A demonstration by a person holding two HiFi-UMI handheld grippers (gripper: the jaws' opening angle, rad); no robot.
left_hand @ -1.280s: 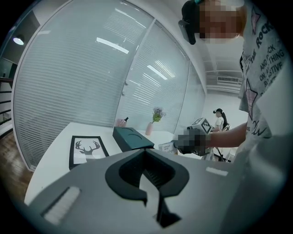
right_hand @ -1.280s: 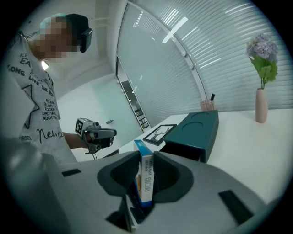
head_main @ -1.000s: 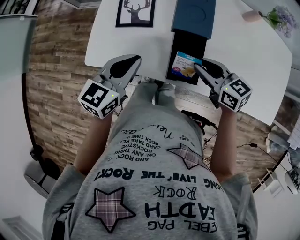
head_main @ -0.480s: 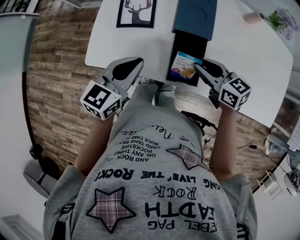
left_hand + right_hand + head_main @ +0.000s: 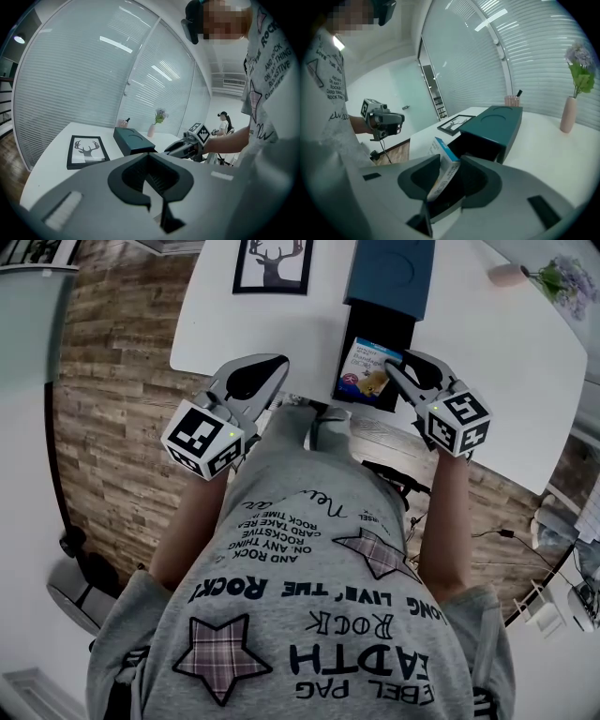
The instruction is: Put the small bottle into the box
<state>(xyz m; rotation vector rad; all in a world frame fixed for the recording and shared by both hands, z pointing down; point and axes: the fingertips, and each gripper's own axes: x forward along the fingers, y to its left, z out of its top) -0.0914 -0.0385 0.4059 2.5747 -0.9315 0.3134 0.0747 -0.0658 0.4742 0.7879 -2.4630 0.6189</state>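
The right gripper [image 5: 394, 371] reaches over the desk [image 5: 234, 324] to the near end of the box [image 5: 389, 273]. Its jaws are opening, and the small carton [image 5: 368, 371] stands tilted between them. The carton leans against the left jaw, and the grip on it looks loosened. No bare bottle shows; the carton is white with a blue top and print on its side.

The box is teal, with its lid pushed back towards the far side and a dark open part facing the person. In the head view the carton lies over the near end of that dark part, next to the gripper's tips. Whether it rests on the floor of the box cannot be told.

The left gripper [image 5: 272, 367] is held at the desk's near edge, well apart from the box, with its jaws together and nothing between them.

A framed deer picture [image 5: 272, 263] lies left of the box. A vase [image 5: 568, 115] with flowers stands further off on the right.
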